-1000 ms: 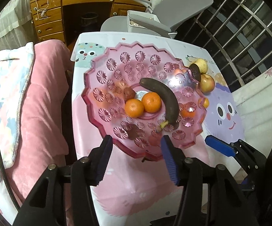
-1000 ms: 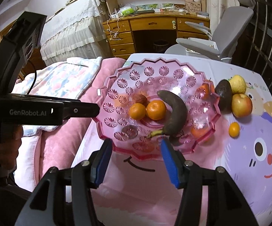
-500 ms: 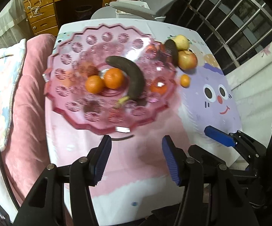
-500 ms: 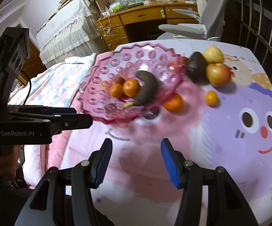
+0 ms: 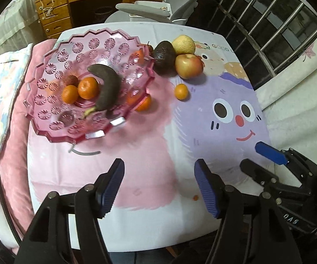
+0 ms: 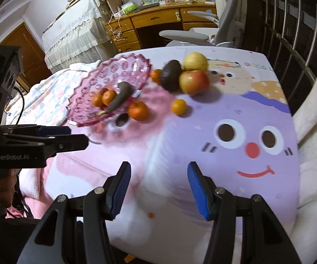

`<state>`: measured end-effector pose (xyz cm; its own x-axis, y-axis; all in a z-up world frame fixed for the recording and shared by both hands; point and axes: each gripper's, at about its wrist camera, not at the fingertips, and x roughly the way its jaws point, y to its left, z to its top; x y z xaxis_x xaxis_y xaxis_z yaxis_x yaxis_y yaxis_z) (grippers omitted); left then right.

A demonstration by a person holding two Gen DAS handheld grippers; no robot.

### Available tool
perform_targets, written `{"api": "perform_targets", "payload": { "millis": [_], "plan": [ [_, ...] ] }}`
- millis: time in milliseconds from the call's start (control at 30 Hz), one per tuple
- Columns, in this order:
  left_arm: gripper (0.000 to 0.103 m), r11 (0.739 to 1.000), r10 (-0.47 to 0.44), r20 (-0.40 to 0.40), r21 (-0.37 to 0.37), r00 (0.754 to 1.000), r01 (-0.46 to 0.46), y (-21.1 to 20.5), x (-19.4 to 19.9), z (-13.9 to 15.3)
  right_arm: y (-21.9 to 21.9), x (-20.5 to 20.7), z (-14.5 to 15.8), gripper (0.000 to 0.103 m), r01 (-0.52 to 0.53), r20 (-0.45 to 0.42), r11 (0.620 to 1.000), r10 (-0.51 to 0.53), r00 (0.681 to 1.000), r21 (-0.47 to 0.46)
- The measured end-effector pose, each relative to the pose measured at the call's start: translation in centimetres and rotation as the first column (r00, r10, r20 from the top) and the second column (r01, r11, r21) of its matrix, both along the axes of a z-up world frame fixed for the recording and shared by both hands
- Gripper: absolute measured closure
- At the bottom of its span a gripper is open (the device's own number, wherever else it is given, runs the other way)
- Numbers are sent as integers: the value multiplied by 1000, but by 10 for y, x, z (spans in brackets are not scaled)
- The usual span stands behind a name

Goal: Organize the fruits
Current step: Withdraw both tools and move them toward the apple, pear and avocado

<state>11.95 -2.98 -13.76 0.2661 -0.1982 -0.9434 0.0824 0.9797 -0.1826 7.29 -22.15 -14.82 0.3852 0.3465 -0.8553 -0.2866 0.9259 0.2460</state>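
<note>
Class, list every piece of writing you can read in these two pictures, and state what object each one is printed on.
"GenRobot.AI": white letters on the side of the black left gripper.
"GOOD": dark letters on the cartoon-printed tablecloth; the rest is cut off.
Small print beside the yellow pear on the cloth: too blurred to read.

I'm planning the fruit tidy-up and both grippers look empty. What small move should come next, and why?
Probably bring the right hand-held gripper, open and empty, forward over the small orange. It lies alone on the tablecloth, outside the pink bowl, with free space around it, unlike the bunched avocado, apple and pear.
</note>
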Motion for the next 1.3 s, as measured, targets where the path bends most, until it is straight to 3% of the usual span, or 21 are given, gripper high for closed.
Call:
{"api": "perform_targets", "payload": {
  "millis": [333,567,667,933,1300],
  "plan": [
    [37,996,60,21,60,998,-61,-53,-4,-2,-70,31,-8,48,26,-87,999,-23,996,29],
    [37,994,50,34,96,998,-54,-74,8,-3,-96,54,-2,35,96,-119,990,-84,989,99],
    [37,992,71,49,103,996,-76,-76,18,-5,-102,68,0,34,125,-152,985,-106,983,118],
    [37,992,115,65,52,991,-119,-80,55,-15,-108,107,-8,33,194,-266,969,-149,952,151],
    [37,984,178,23,-27,984,-177,-78,111,-56,-105,184,-37,33,312,-388,928,-216,896,205]
  ]
}}
